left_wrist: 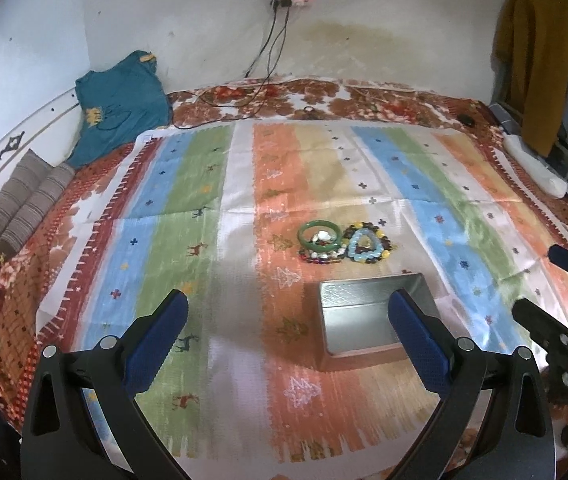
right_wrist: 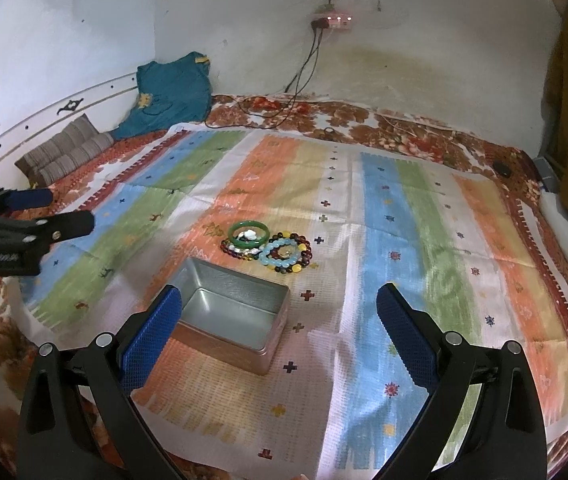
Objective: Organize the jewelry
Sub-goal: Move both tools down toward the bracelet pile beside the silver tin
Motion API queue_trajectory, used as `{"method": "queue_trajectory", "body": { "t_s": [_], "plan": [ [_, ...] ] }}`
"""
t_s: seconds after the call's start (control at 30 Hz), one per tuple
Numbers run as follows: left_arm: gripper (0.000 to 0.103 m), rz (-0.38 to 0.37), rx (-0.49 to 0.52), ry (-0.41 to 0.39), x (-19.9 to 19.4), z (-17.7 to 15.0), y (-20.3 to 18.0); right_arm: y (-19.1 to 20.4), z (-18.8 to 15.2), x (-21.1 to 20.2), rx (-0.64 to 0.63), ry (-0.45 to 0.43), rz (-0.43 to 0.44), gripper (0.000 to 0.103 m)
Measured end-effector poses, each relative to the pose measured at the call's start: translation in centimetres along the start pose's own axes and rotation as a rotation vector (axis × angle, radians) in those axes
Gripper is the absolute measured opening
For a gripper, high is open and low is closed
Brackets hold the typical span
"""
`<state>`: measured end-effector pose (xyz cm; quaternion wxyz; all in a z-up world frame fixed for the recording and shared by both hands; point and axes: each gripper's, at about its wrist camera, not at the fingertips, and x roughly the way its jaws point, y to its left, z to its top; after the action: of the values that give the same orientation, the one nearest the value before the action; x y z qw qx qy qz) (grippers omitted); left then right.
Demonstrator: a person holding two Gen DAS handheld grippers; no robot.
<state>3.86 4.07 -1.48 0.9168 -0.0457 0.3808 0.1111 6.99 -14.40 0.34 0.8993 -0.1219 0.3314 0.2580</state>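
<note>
A pile of jewelry lies on a striped cloth: a green bangle with a white piece inside, a light-blue bead bracelet, and dark and yellow bead bracelets around them. The pile also shows in the right wrist view, with the bangle and blue bracelet. An open empty metal tin sits just in front of the pile. My left gripper is open and empty above the cloth, left of the tin. My right gripper is open and empty, right of the tin.
The cloth covers a bed with a floral blanket. A teal shirt and striped cushion lie at the back left. Cables hang from a wall socket. Clothes hang at the right; a white bolster lies below.
</note>
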Motion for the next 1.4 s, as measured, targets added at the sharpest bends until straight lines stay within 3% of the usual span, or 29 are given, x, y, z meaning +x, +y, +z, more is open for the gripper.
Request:
{"method": "queue_trajectory", "body": {
  "t_s": [0.27, 0.57, 1.07, 1.4],
  "plan": [
    [0.098, 0.036, -0.005, -0.003, 1.5, 1.2, 0.8, 1.2, 1.6, 2.1, -0.068, 0.018, -0.018, 0.099],
    [0.097, 0.059, -0.014, 0.042, 4.8, 2.8, 0.9, 1.0, 2.9, 5.0, -0.052, 0.071, 0.000, 0.099],
    [0.097, 0.061, -0.147, 0.147, 11.3, 5.9, 3.3, 1.5, 4.0, 8.3, -0.088, 0.142, 0.009, 0.099],
    [0.097, 0.068, -0.080, 0.178, 14.0, 6.9, 1.7, 1.7, 4.5, 10.3, -0.087, 0.179, 0.041, 0.099]
  ]
}}
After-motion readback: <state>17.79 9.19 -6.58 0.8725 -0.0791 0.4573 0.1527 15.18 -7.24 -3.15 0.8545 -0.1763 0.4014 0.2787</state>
